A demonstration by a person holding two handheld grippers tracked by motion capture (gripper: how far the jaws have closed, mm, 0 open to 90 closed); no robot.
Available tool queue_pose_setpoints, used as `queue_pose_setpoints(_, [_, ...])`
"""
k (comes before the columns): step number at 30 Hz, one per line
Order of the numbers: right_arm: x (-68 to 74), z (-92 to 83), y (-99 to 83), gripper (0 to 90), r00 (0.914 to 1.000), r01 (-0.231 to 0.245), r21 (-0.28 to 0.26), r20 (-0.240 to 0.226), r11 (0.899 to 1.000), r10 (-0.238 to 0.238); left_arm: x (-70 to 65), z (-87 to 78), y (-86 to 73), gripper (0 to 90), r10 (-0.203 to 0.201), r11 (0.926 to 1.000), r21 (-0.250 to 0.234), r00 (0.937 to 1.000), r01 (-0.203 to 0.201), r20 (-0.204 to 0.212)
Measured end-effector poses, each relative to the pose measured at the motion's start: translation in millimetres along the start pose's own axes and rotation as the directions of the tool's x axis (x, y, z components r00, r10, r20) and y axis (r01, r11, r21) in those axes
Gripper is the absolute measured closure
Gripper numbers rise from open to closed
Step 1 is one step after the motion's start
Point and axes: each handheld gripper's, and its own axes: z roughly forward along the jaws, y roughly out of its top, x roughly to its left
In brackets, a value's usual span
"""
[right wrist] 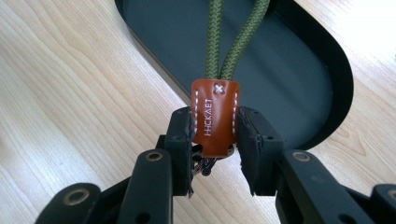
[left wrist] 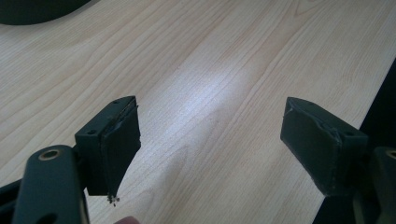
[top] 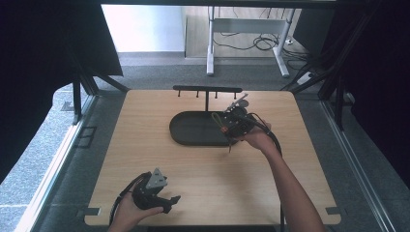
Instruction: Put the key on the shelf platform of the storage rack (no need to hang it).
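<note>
You pinched the brown leather tag [right wrist: 215, 116] of the green cord loop [right wrist: 236, 37] in your right claw [right wrist: 215, 140] over the black tray [right wrist: 322, 88], probably to hang it on the hook rack [top: 208, 90], while your left claw [left wrist: 210, 144] waited spread and empty above the table [left wrist: 224, 70].

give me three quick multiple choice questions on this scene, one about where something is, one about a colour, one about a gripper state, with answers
1. Where does the dark oval tray lie?
A. on the far middle of the table, in front of the hook rack
B. at the near left corner
C. on the floor

2. What colour is the cord that comes out of the leather tab?
A. white
B. olive green
C. blue

3. How does the right gripper stand?
A. open over bare wood
B. shut on nothing
C. shut on the brown leather tab

Answers:
1. A, the high view shows the tray on the wooden table, just before the black hook rack.
2. B, two green braided strands rise from the tab.
3. C, both jaws press the sides of the brown leather tab.
</note>
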Motion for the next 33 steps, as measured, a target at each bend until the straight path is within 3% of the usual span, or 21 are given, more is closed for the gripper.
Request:
queue_pose_setpoints(13, [-10.2, 3.7, 5.5, 67.6, 0.9997, -0.023, -0.004, 0.012, 1.0, 0.023, 1.0, -1.8, -0.2, 20.5, -0.008, 0.9999, -0.009, 1.0, 0.008, -0.003])
queue_pose_setpoints(33, [-32.7, 26.7, 33.0, 67.5, 0.9972, -0.074, -0.007, 0.008, 0.997, 0.074, 8.9, -11.3, -3.3, 20.5, -0.023, 0.999, -0.038, 0.9996, 0.023, -0.014])
